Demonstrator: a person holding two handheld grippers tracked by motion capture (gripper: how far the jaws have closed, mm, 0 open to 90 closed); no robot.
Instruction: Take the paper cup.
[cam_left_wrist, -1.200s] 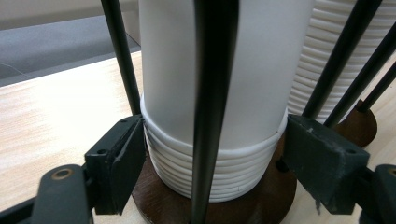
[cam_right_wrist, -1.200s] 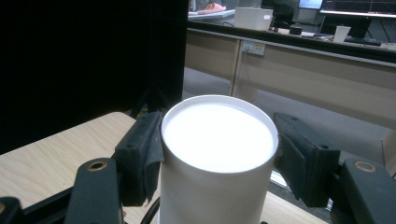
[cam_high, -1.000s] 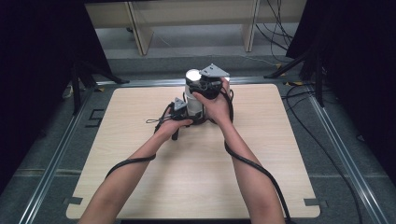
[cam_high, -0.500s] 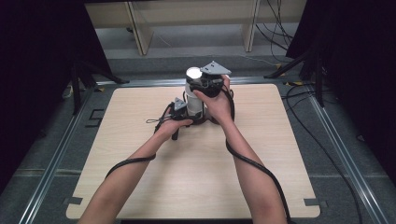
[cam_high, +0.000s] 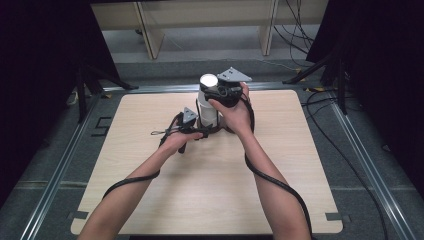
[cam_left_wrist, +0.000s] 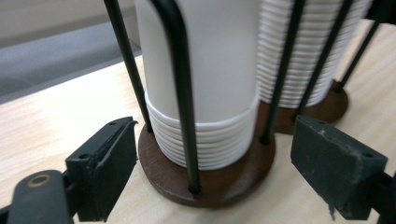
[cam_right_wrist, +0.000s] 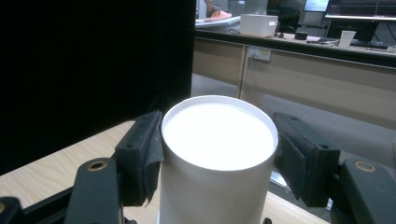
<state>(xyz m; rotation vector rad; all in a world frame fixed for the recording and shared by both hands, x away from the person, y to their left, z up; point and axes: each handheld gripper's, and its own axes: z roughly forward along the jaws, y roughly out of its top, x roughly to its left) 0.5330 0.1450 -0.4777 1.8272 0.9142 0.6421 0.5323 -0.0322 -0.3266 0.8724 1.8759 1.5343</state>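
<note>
A stack of upturned white paper cups (cam_high: 207, 107) stands in a black wire holder on a round brown wooden base (cam_left_wrist: 233, 175) at mid-table. My right gripper (cam_right_wrist: 219, 149) is shut on the topmost cup (cam_right_wrist: 217, 135), one pad pressing on each side just under its flat bottom; in the high view it (cam_high: 220, 92) sits at the top of the stack. My left gripper (cam_left_wrist: 219, 158) is low at the holder's foot, and its jaws have just been opening. They stand wide on either side of the base, the right pad (cam_left_wrist: 331, 163) clear of it. It shows at the foot (cam_high: 192, 127).
A second wire holder with stacked white cups (cam_left_wrist: 299, 56) stands right behind the first. The wooden table (cam_high: 150, 200) has bare board all round. Metal rails and cables run along its sides. Black curtains hang left and right, and desks stand beyond the far edge.
The left hand has shifted slightly at the foot of the holder. The right hand and the cup it holds have stayed in place.
</note>
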